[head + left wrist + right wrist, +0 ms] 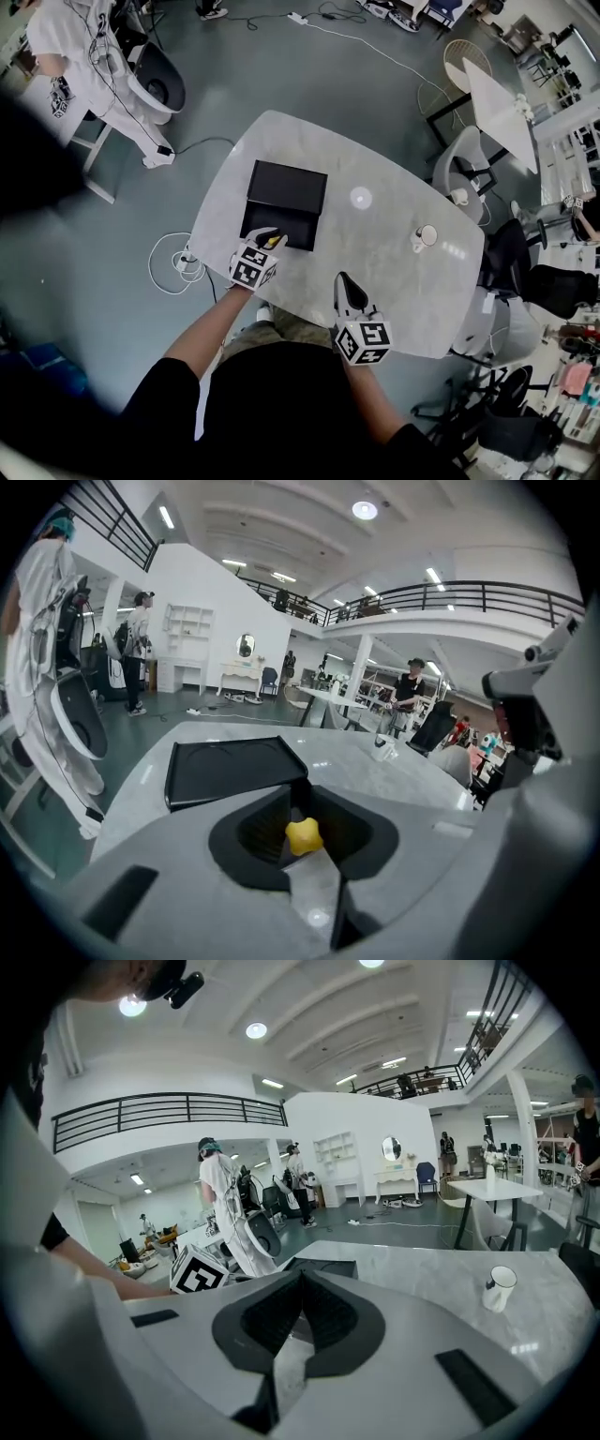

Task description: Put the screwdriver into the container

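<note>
The left gripper [266,242] has its fingers closed on the screwdriver [303,835]. Only the yellow lobed end of the tool shows between the dark pads, and the rest is hidden behind them. The black container [286,187] lies just ahead of these fingers and a little to their left, flat on the grey table [375,244]. In the head view the fingertips are at the container's near edge, but I cannot tell if the tool touches the rim. The inside of the container looks bare, and the table beyond it and to the right of the fingers is open. The right gripper [344,284] holds nothing. Its fingers are pressed together at the tips, and they point over the near edge of the table. The container is ahead of these fingers, slightly to the left and well apart from them. A small white cup [427,234] stands far to their right, near the right edge of the table. Between the two grippers there is only bare table top. A white cable [173,262] lies coiled on the floor, left of the left gripper's fingers and beyond the table edge.
</note>
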Action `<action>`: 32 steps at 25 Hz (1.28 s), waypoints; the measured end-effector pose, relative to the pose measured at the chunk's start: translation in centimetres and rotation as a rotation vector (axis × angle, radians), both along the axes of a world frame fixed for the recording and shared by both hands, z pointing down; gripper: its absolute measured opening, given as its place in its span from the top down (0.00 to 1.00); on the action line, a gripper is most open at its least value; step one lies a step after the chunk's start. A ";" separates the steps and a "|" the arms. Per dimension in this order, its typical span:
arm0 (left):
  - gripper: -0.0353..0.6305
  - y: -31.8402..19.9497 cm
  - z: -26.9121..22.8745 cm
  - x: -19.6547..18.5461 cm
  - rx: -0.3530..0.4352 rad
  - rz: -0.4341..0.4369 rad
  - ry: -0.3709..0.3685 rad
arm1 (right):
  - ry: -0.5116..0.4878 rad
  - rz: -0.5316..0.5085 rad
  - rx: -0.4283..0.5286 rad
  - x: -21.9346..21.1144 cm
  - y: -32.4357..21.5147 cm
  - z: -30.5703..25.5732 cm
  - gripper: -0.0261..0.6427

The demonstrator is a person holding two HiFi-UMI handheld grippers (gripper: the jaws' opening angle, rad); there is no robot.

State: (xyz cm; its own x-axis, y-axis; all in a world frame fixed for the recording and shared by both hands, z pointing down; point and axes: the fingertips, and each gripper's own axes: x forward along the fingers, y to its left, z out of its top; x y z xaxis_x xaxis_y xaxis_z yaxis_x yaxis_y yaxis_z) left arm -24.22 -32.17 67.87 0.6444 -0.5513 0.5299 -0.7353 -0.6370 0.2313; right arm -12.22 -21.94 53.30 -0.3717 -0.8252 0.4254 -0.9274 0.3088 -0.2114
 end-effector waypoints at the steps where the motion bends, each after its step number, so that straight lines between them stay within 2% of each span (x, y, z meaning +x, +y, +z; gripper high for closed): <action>1: 0.83 -0.3 0.5 0.3 -0.013 0.005 0.002 | 0.002 0.007 -0.007 0.4 -0.1 0.3 0.94; 11: 0.83 -2.2 4.3 2.6 -0.135 0.027 -0.006 | 0.004 0.073 -0.078 5.0 -2.8 2.5 0.94; 17: 0.82 -2.5 6.3 2.8 -0.200 0.005 0.007 | -0.043 0.095 -0.061 5.7 -6.2 2.2 0.94; 22: 0.83 -2.8 9.1 2.7 -0.265 0.033 -0.082 | -0.052 0.092 -0.062 6.0 -7.5 2.3 0.94; 23: 0.86 -3.0 9.5 2.5 -0.270 0.035 -0.098 | -0.052 0.094 -0.066 6.1 -7.5 2.5 0.94; 24: 0.92 -3.2 9.9 2.3 -0.272 0.037 -0.110 | -0.052 0.098 -0.072 6.3 -7.4 2.7 0.94; 32: 0.92 -4.6 11.6 1.4 -0.261 0.079 -0.197 | -0.052 0.133 -0.108 8.0 -7.2 4.4 0.94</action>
State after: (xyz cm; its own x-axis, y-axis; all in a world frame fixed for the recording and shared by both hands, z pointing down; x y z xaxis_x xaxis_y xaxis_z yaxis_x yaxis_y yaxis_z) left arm -22.82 -36.79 79.43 0.5507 -0.3331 0.7654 -0.7330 -0.6316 0.2525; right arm -4.21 -29.11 57.67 -0.2856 -0.8189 0.4978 -0.9457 0.1565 -0.2850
